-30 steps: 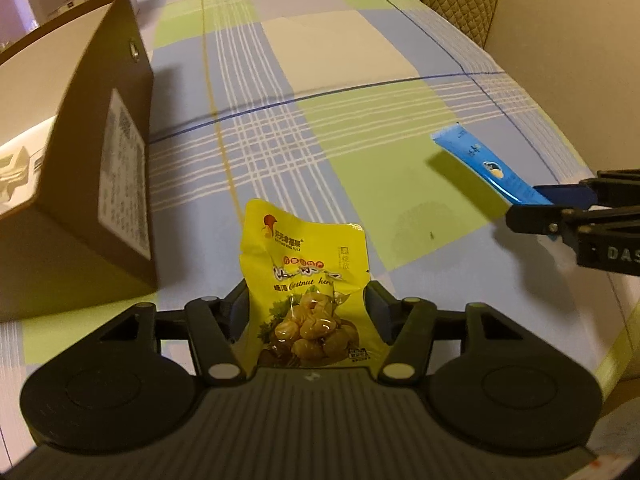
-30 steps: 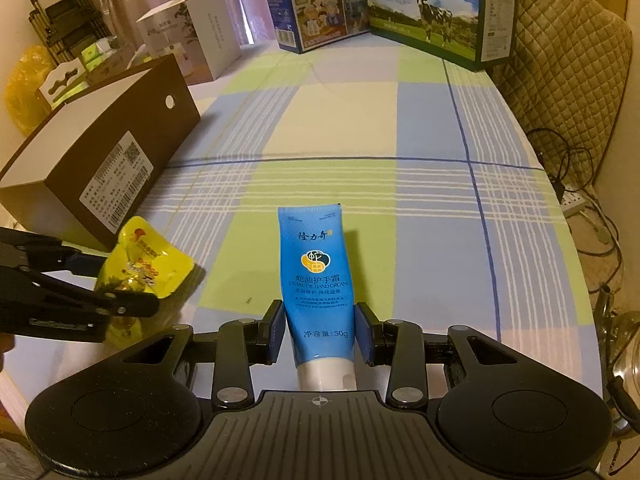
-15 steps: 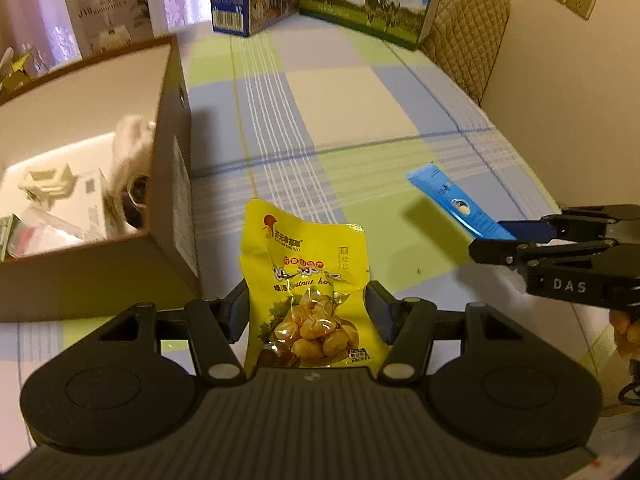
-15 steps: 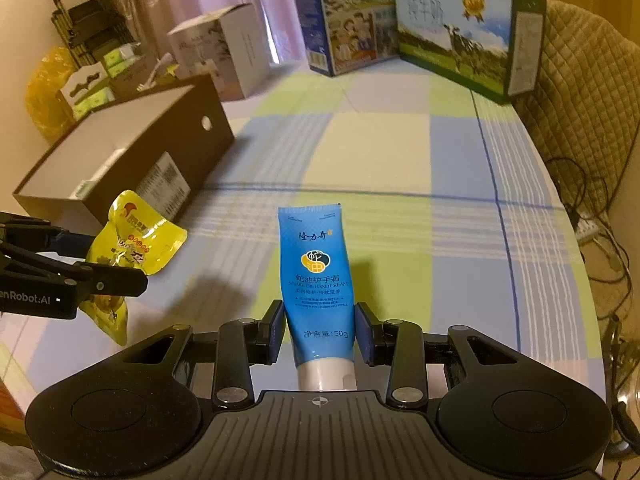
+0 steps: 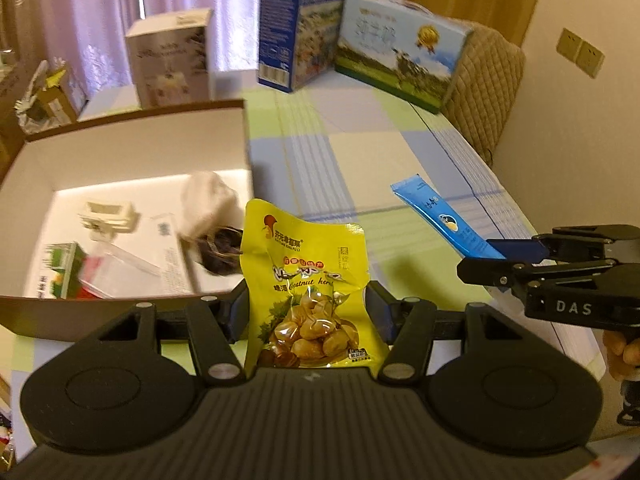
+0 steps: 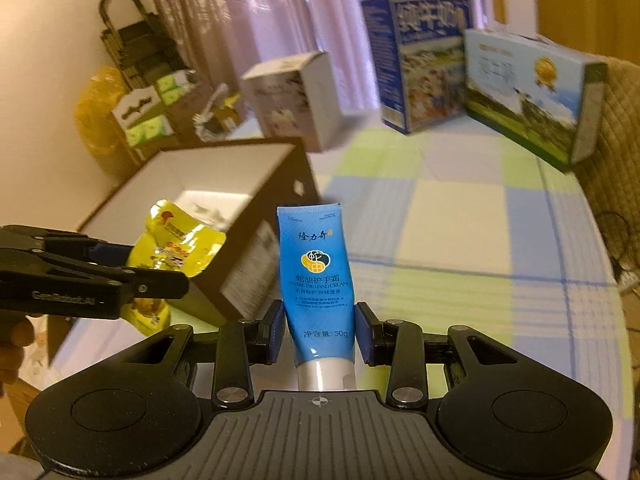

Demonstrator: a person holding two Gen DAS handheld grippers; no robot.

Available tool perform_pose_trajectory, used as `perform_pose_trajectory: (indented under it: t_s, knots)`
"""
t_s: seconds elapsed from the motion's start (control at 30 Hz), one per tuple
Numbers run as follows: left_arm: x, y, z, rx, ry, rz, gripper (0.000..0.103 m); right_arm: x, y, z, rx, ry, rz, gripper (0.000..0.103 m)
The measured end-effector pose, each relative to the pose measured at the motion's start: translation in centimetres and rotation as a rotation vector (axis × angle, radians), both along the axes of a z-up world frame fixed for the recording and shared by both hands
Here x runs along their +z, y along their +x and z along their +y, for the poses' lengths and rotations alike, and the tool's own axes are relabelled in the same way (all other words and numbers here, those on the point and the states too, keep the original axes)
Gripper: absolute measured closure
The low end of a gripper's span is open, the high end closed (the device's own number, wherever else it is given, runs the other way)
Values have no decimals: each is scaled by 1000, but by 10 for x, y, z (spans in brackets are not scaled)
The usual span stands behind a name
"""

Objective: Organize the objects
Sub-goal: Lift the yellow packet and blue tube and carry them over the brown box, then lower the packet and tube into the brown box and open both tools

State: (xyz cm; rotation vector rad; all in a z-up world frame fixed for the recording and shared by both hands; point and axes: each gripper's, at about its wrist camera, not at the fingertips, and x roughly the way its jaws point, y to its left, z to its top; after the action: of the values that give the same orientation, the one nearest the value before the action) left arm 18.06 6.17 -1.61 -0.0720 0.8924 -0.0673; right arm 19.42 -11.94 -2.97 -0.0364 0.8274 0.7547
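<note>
Above the near edge of the bench [image 6: 460, 216], my left claw [image 5: 306, 308] is clamped on the yellow chestnut pouch [image 5: 310, 280]; my right claw [image 6: 319, 330] is clamped on the blue hand cream tube [image 6: 318, 280]. Both are held clear of the cloth. Risks, as I judge them: the slick pouch slipping out before it clears the box wall, or the two claws knocking together over the open cardboard box [image 5: 244, 136]. Inside the box: white crumpled wrap, a dark item, small cartons, blurred.
</note>
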Motion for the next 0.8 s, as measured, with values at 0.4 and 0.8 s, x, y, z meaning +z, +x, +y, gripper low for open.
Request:
perform_pose_trajectory:
  t_s: [0.4,0.8]
  knots:
    - [27,4,95,124,39,-49,48,18,12,108,115,78,-15,69]
    - [10,42,194,236,61,12,48,-17,44,208,83,27,82,69]
